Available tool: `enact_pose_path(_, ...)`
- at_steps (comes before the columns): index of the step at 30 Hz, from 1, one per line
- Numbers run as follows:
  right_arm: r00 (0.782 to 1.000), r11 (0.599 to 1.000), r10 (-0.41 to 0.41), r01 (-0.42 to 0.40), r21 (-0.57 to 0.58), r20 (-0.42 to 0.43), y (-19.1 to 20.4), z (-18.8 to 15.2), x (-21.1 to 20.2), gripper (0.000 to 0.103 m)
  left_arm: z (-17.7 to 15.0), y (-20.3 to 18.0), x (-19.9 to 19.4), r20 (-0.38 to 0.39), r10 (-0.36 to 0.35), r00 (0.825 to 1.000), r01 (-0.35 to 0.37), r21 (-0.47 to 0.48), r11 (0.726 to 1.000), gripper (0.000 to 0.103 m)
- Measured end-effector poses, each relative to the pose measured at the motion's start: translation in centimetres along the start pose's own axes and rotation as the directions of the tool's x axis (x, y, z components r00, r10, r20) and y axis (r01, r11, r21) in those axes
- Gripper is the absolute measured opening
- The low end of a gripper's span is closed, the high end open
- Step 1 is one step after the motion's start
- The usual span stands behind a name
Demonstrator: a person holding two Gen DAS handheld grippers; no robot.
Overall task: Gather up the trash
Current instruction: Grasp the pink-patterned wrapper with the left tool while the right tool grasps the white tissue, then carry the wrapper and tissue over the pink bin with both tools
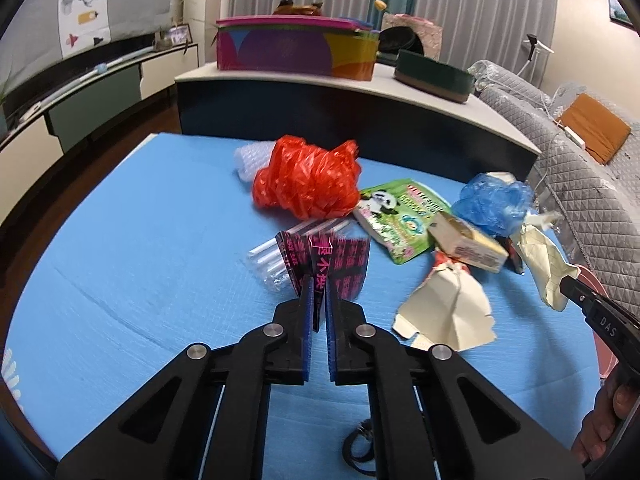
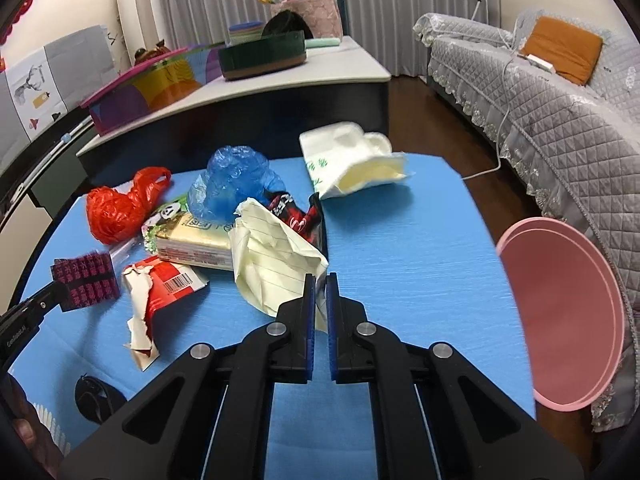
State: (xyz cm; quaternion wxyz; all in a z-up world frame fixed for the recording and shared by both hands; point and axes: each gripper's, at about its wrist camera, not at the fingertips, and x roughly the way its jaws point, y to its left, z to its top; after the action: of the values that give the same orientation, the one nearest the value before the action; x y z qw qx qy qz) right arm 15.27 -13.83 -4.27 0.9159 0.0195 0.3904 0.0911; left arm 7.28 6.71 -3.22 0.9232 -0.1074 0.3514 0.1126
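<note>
On the blue mat (image 1: 120, 240), our left gripper (image 1: 319, 294) has its jaws pinched tight on the black-and-pink wrapper (image 1: 324, 258), just in front of the red plastic bag (image 1: 308, 184). Our right gripper (image 2: 320, 294) is clamped just as narrowly on the crumpled lined paper (image 2: 276, 256), well to the right of that red bag. From the left wrist we get the clear straws (image 1: 268, 258) under the wrapper and the bubble wrap (image 1: 248, 164) behind the red bag; the right wrist misses the bubble wrap. Only the right wrist gives us the pink bin (image 2: 560, 320) whole, beyond the mat's right edge, far from the red bag, plus the white bag (image 2: 352, 160) at the mat's far side.
</note>
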Motion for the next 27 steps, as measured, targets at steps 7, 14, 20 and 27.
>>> enact_pose_path(7,0.999,1.000,-0.014,0.014,0.003,0.053,-0.7,-0.4,-3.3,0.006,-0.2,-1.1,-2.2,0.040,-0.027,0.999,0.025,0.030,0.999,0.005)
enact_pose_path(14,0.995,0.999,-0.034,0.033,0.011,0.097,-2.1,-0.9,-6.3,0.006,-0.3,-2.4,-4.3,0.081,-0.062,0.995,0.058,0.056,0.997,0.005)
enact_pose_path(20,0.990,0.997,-0.066,0.061,0.038,0.127,-4.0,-1.0,-8.3,0.006,0.0,-4.3,-5.7,0.109,-0.099,0.989,0.089,0.090,0.992,0.005)
enact_pose_path(27,0.981,0.992,-0.110,0.099,0.075,0.159,-6.5,-1.2,-10.2,0.006,0.2,-7.0,-7.1,0.121,-0.152,0.981,0.134,0.142,0.981,0.005)
